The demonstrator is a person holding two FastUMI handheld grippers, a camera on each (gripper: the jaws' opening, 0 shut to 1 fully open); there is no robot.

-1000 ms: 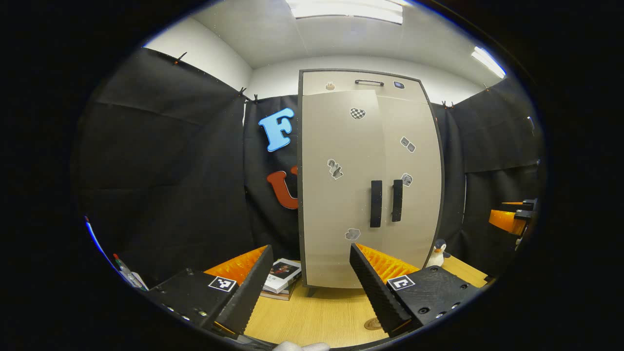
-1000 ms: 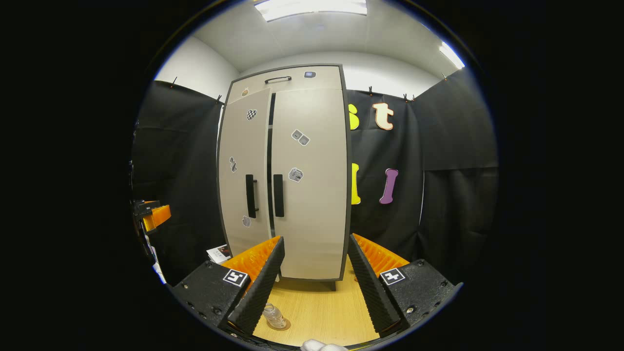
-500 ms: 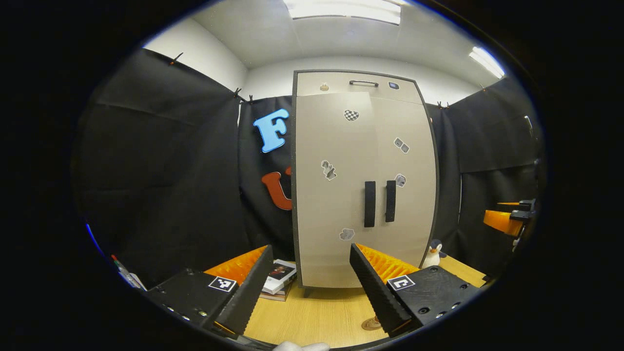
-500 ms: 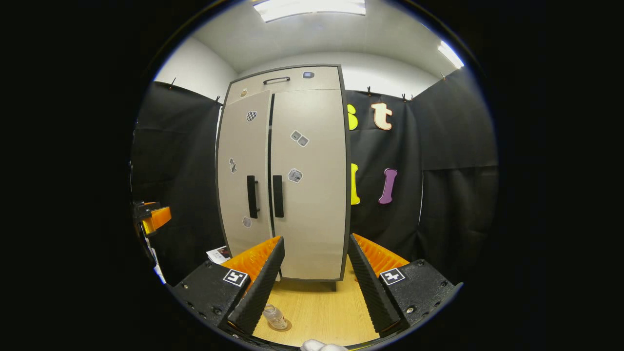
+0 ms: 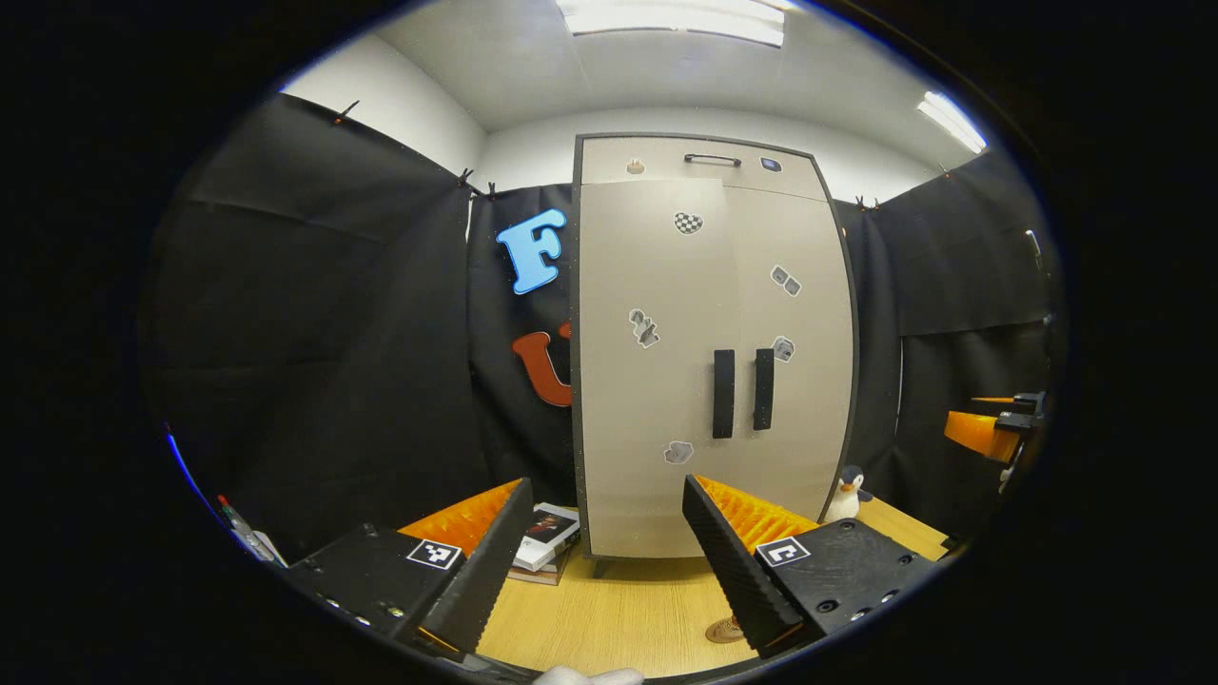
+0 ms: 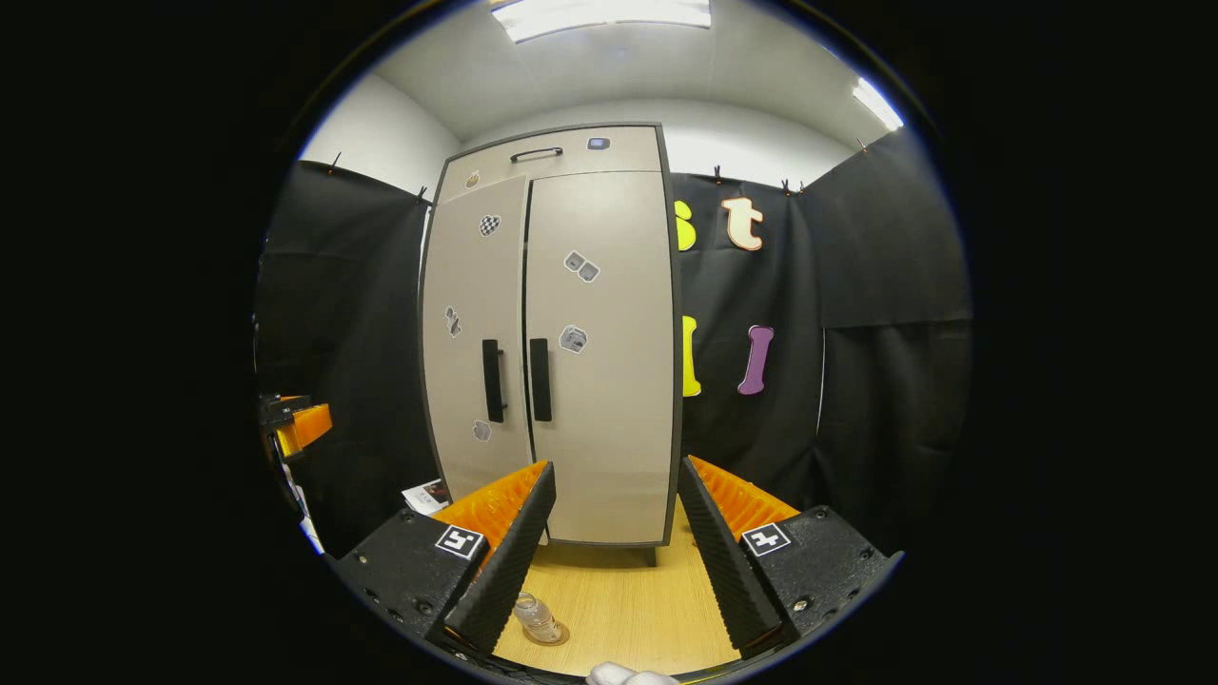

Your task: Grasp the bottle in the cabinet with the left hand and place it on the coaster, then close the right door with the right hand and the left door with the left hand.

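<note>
The beige cabinet [image 5: 704, 362] stands at the back of the wooden table, and both doors sit flush in the left gripper view. In the right gripper view only a thin dark seam runs between the left door [image 6: 476, 323] and the right door [image 6: 599, 333]. A small clear bottle [image 6: 538, 618] stands upright on the round coaster [image 6: 554, 635] near the table's front. My left gripper [image 5: 605, 485] is open and empty, well short of the cabinet. My right gripper [image 6: 617, 466] is also open and empty, facing the right door from a distance.
A stack of books [image 5: 547, 533] lies left of the cabinet's foot. A toy penguin [image 5: 847, 495] stands at its right side. Marker pens [image 5: 243, 533] sit at the far left. Black cloth walls close in the booth on both sides.
The dark gap between the two doors has narrowed to a thin seam as the left door swung flush. Both grippers stay open and have barely shifted.
</note>
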